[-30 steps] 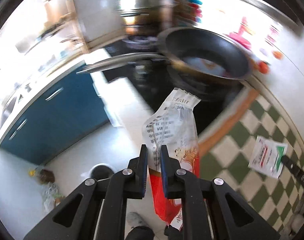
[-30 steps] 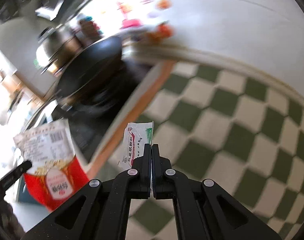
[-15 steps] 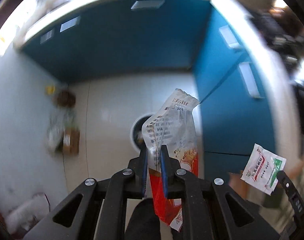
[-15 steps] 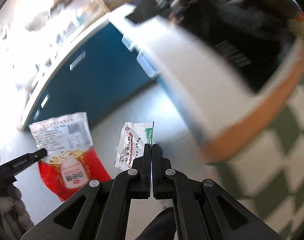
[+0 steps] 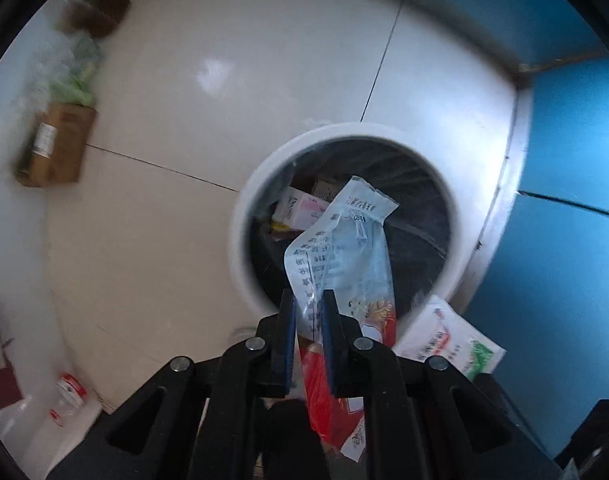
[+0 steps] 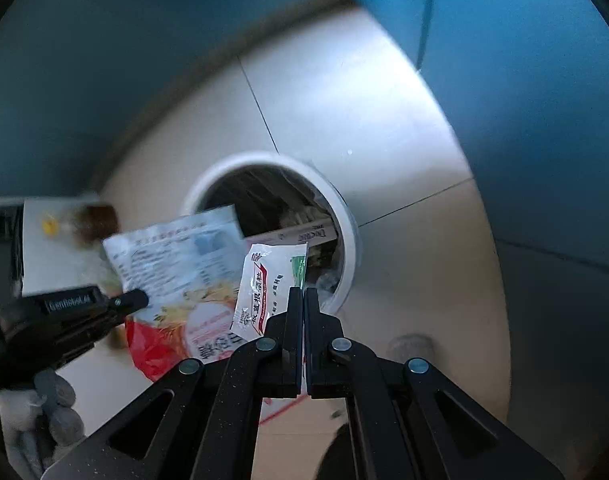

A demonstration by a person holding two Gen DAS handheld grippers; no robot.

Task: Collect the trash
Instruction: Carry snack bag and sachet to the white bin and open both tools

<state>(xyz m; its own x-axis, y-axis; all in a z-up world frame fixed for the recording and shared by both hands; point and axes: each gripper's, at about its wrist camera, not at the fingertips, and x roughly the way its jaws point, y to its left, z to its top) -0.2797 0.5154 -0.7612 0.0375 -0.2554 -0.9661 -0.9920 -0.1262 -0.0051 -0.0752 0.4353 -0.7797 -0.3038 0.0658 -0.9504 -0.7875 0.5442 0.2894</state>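
Observation:
My left gripper (image 5: 308, 300) is shut on a red and clear snack bag (image 5: 344, 248), which hangs over the open mouth of a white round trash bin (image 5: 248, 200) on the floor. My right gripper (image 6: 304, 292) is shut on a small white sachet with red and green print (image 6: 264, 280), held just above the bin's rim (image 6: 348, 216). The snack bag (image 6: 176, 264) and the left gripper's finger (image 6: 132, 300) show at the left of the right wrist view. The sachet (image 5: 448, 340) shows at the lower right of the left wrist view. The bin holds boxes and other trash.
Blue cabinets (image 5: 564, 200) stand close to the right of the bin. A cardboard box (image 5: 56, 144), a bag of greens (image 5: 72, 76) and a dark jar (image 6: 96, 220) sit on the pale tiled floor to the left. A plastic bottle (image 5: 68, 392) lies at the lower left.
Both grippers have swung down from the stove and counter to the floor and closed in on the trash bin, each still holding its wrapper. The bin now fills the middle of both views.

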